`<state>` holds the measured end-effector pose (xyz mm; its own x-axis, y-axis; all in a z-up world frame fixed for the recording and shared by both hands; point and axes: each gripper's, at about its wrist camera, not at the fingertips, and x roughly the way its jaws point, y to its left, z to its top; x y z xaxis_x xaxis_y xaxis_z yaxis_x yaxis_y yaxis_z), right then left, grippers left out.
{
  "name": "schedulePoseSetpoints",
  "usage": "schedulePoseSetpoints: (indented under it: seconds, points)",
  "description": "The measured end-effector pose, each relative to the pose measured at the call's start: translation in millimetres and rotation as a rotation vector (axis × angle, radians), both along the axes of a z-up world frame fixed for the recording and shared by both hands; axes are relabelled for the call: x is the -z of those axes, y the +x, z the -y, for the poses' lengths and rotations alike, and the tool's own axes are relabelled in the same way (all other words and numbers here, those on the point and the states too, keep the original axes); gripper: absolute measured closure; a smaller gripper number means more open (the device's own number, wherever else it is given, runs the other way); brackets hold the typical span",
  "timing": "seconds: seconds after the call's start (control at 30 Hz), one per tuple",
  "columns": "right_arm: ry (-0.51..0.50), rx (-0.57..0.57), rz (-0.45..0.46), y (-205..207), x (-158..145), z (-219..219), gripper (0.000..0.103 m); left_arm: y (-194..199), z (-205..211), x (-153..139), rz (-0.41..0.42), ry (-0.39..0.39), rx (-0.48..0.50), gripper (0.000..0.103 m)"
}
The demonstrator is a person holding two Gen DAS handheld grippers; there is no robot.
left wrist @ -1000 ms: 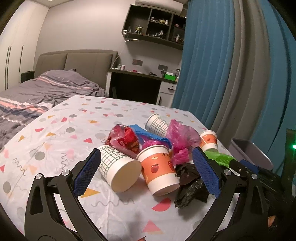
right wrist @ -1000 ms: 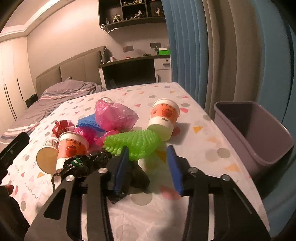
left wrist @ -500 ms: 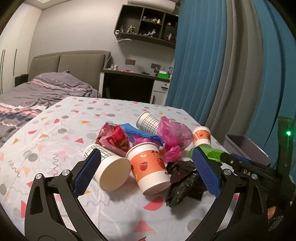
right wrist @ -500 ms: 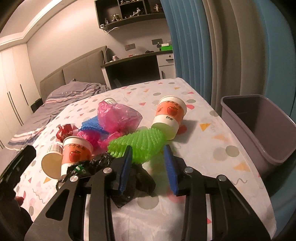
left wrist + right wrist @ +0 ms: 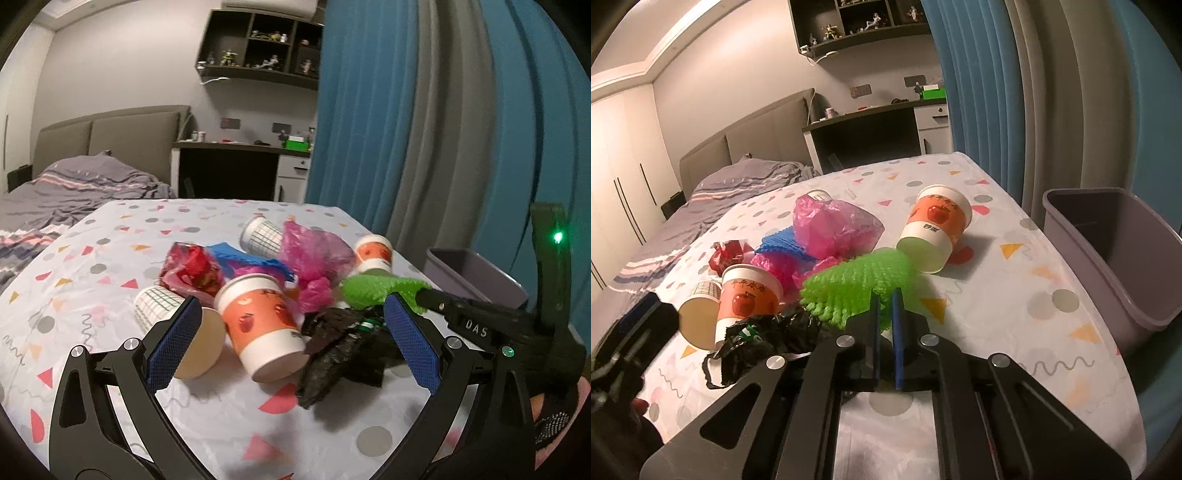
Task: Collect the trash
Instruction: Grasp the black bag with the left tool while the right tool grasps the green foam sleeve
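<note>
On the spotted tablecloth (image 5: 1015,280) the left gripper (image 5: 291,339) hovers with jaws wide, an orange cup (image 5: 262,328) lying on its side between them, untouched. Beside it, the right gripper (image 5: 884,321) has just closed its jaws narrowly on the green foam net (image 5: 857,284). The grey bin (image 5: 1115,258) stands at the table's right edge.

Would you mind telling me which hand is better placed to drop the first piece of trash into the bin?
Right. The right gripper has just closed on the green foam net, and the bin stands beside it. The left gripper is open and empty.
</note>
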<state>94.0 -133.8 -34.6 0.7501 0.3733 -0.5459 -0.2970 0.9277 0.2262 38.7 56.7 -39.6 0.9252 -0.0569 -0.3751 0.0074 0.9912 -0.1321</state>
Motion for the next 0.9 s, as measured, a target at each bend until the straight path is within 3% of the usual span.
schedulePoseSetpoints:
  seconds: [0.17,0.47,0.67,0.9]
  points:
    - [0.008,-0.002,0.034,-16,-9,11,0.097,4,11,5,-0.015,0.012,0.043,0.006]
    - [0.035,0.026,0.08,-44,-23,44,0.097,22,30,13,-0.085,0.033,0.092,0.018]
    - [0.044,0.033,0.093,-49,-26,56,0.097,37,41,21,-0.165,0.068,0.12,0.038]
    - [0.046,0.035,0.096,-52,-26,59,0.097,44,38,27,-0.215,0.041,0.135,0.067]
